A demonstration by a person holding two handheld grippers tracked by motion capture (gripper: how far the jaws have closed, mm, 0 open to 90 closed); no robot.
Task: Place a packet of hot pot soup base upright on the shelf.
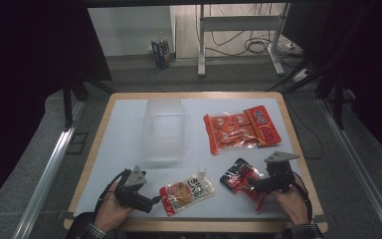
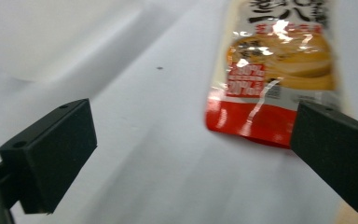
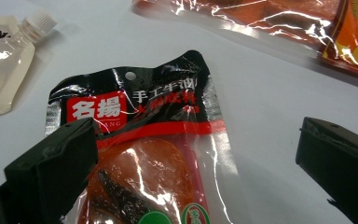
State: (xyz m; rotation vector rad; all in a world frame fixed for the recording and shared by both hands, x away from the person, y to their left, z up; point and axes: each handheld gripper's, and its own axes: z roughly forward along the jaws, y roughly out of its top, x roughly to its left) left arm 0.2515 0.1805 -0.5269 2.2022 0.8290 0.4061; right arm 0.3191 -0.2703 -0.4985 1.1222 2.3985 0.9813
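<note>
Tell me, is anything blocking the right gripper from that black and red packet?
Nothing visible. The right gripper is open, and the black and red packet lies flat on the table right between its jaws, apart from the spouted pouch beside it.

The black-and-red sauce packet [image 3: 140, 154] is glossy plastic film, crinkled and glaring. The cream-and-red spouted pouch [image 2: 275, 70] has the same slick sheen. The clear ribbed tray [image 1: 163, 130] looks like thin, cloudy plastic. The white tabletop [image 1: 124, 149] is matt and smooth, edged in what seems pale wood. Both pairs of black jaws look matt plastic.
</note>
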